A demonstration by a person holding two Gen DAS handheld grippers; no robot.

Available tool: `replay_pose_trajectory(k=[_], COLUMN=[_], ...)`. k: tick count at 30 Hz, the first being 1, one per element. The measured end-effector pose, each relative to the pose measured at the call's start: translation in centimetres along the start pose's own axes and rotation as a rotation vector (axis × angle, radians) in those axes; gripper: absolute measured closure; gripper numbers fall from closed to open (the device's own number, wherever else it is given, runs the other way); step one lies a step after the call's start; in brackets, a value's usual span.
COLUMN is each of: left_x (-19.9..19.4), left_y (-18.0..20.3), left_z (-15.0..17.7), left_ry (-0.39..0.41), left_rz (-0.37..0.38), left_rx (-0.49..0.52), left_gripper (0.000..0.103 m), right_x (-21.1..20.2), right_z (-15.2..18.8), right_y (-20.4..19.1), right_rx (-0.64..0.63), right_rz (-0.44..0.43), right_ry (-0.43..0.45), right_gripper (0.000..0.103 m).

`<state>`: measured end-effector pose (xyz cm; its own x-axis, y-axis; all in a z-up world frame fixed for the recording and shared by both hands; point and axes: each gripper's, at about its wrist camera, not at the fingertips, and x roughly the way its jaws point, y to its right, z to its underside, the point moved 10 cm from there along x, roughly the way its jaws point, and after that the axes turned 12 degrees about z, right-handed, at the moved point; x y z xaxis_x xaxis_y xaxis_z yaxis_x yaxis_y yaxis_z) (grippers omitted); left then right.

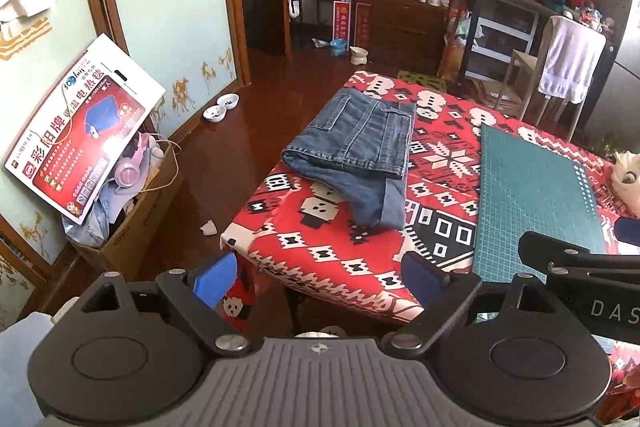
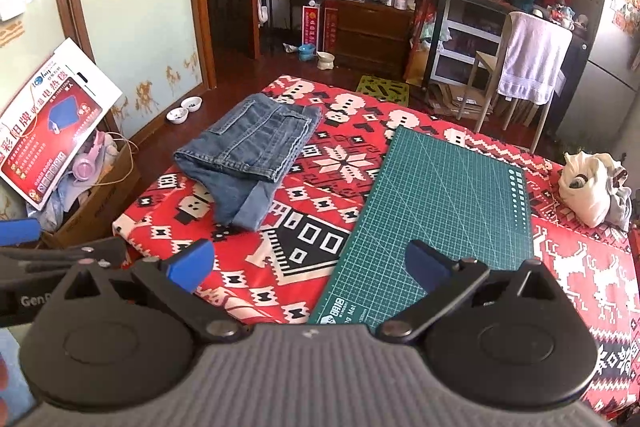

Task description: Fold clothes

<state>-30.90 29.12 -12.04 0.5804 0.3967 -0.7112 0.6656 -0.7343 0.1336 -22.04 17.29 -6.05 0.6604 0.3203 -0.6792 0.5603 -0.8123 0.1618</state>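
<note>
Folded jeans [image 1: 352,155] at frame centre on the red patterned surface [image 1: 340,251], green cutting mat [image 2: 440,195] to their right, left hand-held gripper [image 1: 320,279] and right hand-held gripper [image 2: 308,267] at bottom, both spread apart, empty

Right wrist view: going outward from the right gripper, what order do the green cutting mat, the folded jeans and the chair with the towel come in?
1. Green cutting mat, just ahead of the right gripper.
2. Folded jeans, ahead to the left on the red cloth.
3. Chair with the towel, beyond the table, right.

I see bright daylight glare on the wooden floor [image 1: 224,147] left of the table; edges bend fisheye-style, corners dark.
</note>
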Motion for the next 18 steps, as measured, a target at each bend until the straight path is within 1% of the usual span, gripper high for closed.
replay_pose_trajectory(k=[5, 9, 18], left_x=[-0.26, -0.2, -0.24], left_y=[0.0, -0.2, -0.28], left_z=[-0.1, 0.02, 0.03], left_ry=[0.004, 0.001, 0.0], left_rz=[-0.013, -0.01, -0.013], left_rx=[0.008, -0.001, 0.0], left_gripper=[0.014, 0.014, 0.014], right_x=[-0.35, -0.52, -0.48], right_z=[-0.28, -0.32, -0.24], right_y=[0.03, 0.02, -0.15], right_rx=[-0.006, -0.014, -0.021], right_rz=[-0.003, 0.009, 0.006], right_ry=[-0.003, 0.011, 0.009], right_gripper=[0.001, 0.001, 0.001])
